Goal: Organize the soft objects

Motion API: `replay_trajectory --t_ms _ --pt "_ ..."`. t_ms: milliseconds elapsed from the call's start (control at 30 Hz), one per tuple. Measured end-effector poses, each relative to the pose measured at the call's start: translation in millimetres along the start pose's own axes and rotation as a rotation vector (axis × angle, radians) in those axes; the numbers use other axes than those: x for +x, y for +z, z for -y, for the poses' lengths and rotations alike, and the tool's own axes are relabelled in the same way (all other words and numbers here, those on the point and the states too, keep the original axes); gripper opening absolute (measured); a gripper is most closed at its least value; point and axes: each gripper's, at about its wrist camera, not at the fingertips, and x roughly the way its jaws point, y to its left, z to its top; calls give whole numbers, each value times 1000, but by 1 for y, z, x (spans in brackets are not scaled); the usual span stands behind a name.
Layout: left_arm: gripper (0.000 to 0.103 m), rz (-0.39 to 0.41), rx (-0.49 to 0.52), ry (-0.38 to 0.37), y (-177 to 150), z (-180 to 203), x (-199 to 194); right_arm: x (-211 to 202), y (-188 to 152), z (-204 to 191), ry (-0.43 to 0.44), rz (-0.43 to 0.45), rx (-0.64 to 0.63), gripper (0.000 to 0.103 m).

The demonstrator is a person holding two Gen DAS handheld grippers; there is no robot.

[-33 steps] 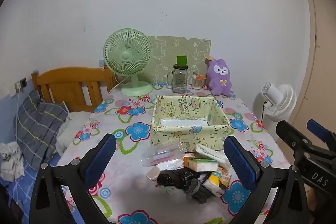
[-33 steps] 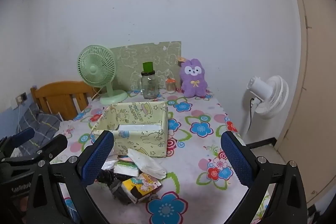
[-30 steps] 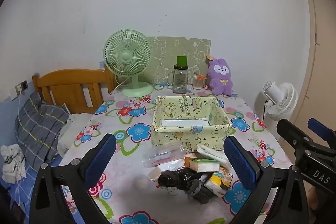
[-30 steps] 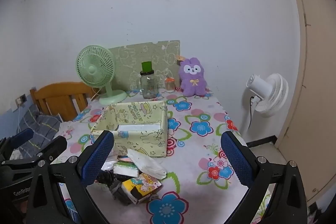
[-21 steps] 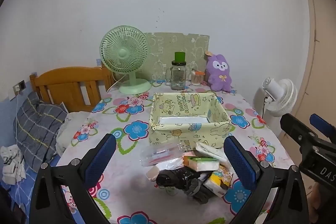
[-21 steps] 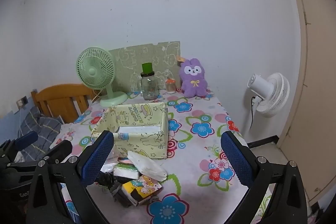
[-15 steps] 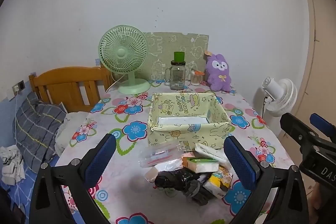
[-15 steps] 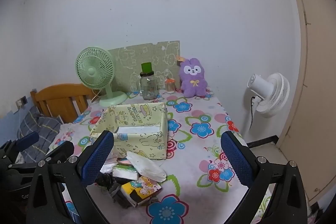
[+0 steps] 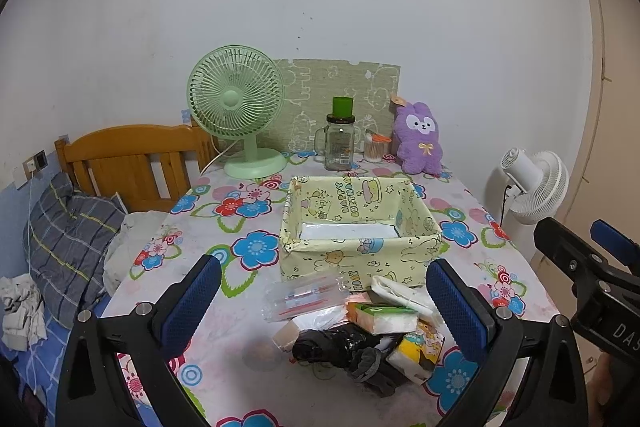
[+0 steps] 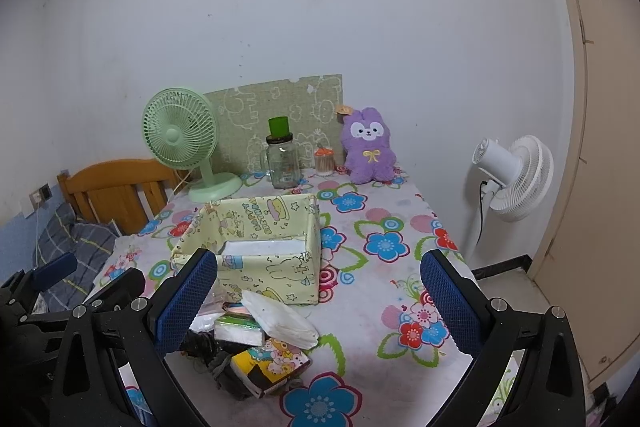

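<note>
Partly buried: dark cloth (image 9: 352, 351) underneath packets (image 9: 382, 317).

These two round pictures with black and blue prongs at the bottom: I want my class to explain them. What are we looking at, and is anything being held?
Each picture comes from a camera on a hand-held gripper, looking along its two blue-padded fingers. One shows the left gripper, the other the right gripper. Both are open and hold nothing. On the flowered tablecloth stands a pale yellow cartoon-print fabric box, with a pile of tissue packs and soft items in front. Behind it stand a green desk fan, a glass jar and a purple plush rabbit.
</note>
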Motion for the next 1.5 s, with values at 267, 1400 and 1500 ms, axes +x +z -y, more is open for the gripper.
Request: replay_trajectory --t_ms 267,1400,1500 --pt "103 -1 3 -2 -2 5 2 0 -1 1 -3 -3 6 103" --pt "103 -4 1 -4 -1 8 2 -1 0 3 0 -5 15 103" --pt "103 -4 0 -5 -1 8 2 -1 0 3 0 -6 16 103"
